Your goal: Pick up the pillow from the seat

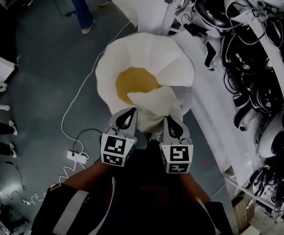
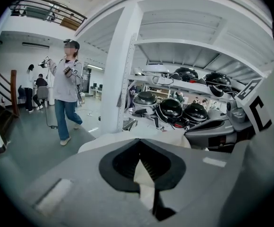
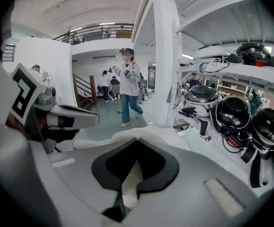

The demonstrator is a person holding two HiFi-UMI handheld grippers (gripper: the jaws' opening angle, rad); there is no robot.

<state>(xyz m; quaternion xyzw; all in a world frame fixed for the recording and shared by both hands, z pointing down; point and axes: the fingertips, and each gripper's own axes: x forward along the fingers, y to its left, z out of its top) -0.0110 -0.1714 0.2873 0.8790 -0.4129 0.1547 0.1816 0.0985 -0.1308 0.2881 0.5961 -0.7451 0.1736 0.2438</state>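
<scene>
1. Markings: the left cube (image 1: 116,151) and right cube (image 1: 176,159) carry black-and-white square markers.
2. Pillow (image 1: 147,67): white, rounded, with folds running out from a yellow centre patch (image 1: 136,83).
3. Position: the pillow hangs over the grey floor (image 1: 49,82), just beside the helmet rack (image 1: 249,72). Its near edge is at both grippers.
4. Left gripper (image 1: 127,119): jaws clamped on a fold of the pillow's white fabric (image 2: 144,183).
5. Right gripper (image 1: 171,126): jaws nearly together, pinching the same near edge (image 3: 127,186).

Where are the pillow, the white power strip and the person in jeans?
pillow (image 1: 147,58): head view, white fabric's upper part.
power strip (image 1: 77,156): head view, its middle.
person (image 2: 67,86): left gripper view, the torso.
</scene>
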